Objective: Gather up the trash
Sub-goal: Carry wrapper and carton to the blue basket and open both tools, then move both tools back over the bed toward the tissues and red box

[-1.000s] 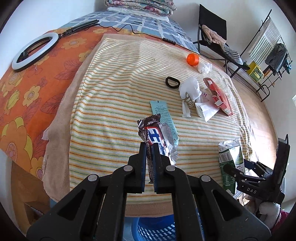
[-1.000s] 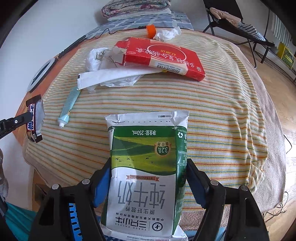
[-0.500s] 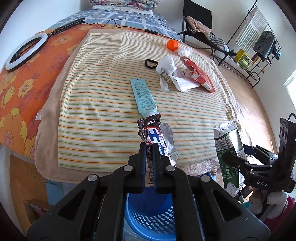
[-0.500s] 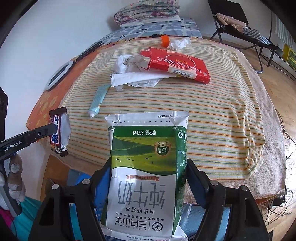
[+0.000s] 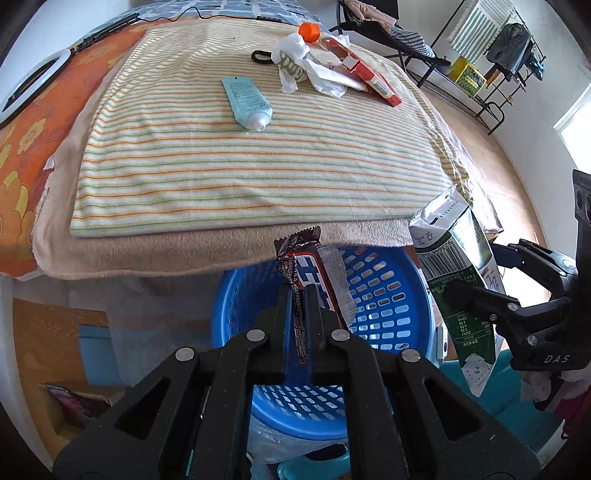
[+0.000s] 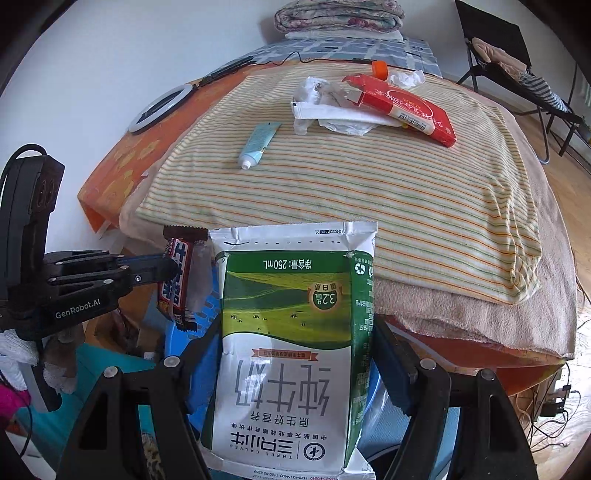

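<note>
A bed covered by a cream towel with orange and green stripes [image 5: 258,155] fills the left wrist view. The left tongs [image 5: 297,295] are clamped tight on a brown, red and blue crinkled candy wrapper [image 5: 308,273], held above a round blue perforated plastic basket [image 5: 388,295] at the bed's near edge. Left on the towel are a pale blue squeezed tube [image 5: 245,98], crumpled white paper [image 5: 295,64], a flat red cardboard box [image 5: 364,72] and an orange bottle cap [image 5: 309,32].

In the right wrist view, the right tongs [image 6: 295,354] are spread wide around a green and white milk carton [image 6: 291,332], gripped by its sides near the basket. Neither piece has been dropped; collection is judged under way.
</note>
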Demonstrator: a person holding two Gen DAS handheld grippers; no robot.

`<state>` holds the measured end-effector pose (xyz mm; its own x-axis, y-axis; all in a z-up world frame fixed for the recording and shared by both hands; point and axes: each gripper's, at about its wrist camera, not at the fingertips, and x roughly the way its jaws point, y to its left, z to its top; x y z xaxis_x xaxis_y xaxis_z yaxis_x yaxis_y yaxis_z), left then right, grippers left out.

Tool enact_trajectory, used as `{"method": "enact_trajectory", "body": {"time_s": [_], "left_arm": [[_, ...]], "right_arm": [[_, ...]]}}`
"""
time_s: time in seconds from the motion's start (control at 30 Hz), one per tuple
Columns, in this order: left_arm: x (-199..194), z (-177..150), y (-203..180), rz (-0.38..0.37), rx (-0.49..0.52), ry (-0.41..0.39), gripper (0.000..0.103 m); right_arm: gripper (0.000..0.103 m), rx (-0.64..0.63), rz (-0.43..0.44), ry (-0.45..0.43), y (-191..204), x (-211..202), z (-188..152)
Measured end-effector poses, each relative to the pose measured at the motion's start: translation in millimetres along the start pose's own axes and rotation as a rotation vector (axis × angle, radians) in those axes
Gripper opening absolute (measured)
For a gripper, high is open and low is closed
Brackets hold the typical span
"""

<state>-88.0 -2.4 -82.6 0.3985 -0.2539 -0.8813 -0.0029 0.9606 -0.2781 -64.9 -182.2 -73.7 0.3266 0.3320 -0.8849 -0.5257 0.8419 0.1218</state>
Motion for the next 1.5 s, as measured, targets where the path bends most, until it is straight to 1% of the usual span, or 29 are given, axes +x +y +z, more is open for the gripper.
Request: {"method": "enact_trajectory", "body": {"time_s": [0.2, 0.4, 0.6, 0.9, 0.97, 1.0, 1.03, 1.1, 1.13, 1.3, 1.33, 1.4, 1.5], "left_arm": [[19, -24, 4, 0.004, -0.001, 0.076, 0.004], [28, -33, 9, 0.013, -0.014, 0.108, 0.003], [32, -33, 11, 0.029, -0.018, 0.114, 0.003], [33, -31, 7, 0.041, -0.006, 0.105, 0.004], [34, -29, 6, 0.046, -0.004, 0.106, 0.008], [34, -29, 6, 0.048, -0.003, 0.106, 0.013], [35, -29, 5, 0.050, -0.004, 0.106, 0.022], [35, -29, 5, 0.054, -0.008, 0.104, 0.031], [35, -29, 6, 0.058, -0.008, 0.103, 0.032], [36, -28, 8, 0.065, -0.017, 0.107, 0.033], [36, -28, 8, 0.067, -0.019, 0.107, 0.038], [35, -27, 9, 0.067, -0.025, 0.100, 0.046], [34, -26, 7, 0.072, -0.027, 0.092, 0.047]], "right_arm": [[0.076, -0.021, 0.025, 0.044, 7, 7, -17], [0.076, -0.042, 0.054, 0.102, 16, 22, -33], [0.077, -0.054, 0.045, 0.142, 20, 35, -43], [0.077, -0.035, 0.030, 0.167, 16, 46, -41], [0.077, -0.026, 0.032, 0.171, 14, 47, -40], [0.078, -0.021, 0.032, 0.173, 14, 48, -40], [0.078, -0.017, 0.031, 0.174, 13, 48, -40], [0.083, -0.005, 0.030, 0.173, 11, 48, -39], [0.085, 0.001, 0.032, 0.171, 10, 48, -39], [0.085, 0.022, 0.033, 0.167, 5, 47, -37], [0.085, 0.026, 0.035, 0.168, 4, 47, -38], [0.085, 0.031, 0.036, 0.167, 4, 47, -37], [0.086, 0.034, 0.036, 0.162, 2, 45, -37]]}}
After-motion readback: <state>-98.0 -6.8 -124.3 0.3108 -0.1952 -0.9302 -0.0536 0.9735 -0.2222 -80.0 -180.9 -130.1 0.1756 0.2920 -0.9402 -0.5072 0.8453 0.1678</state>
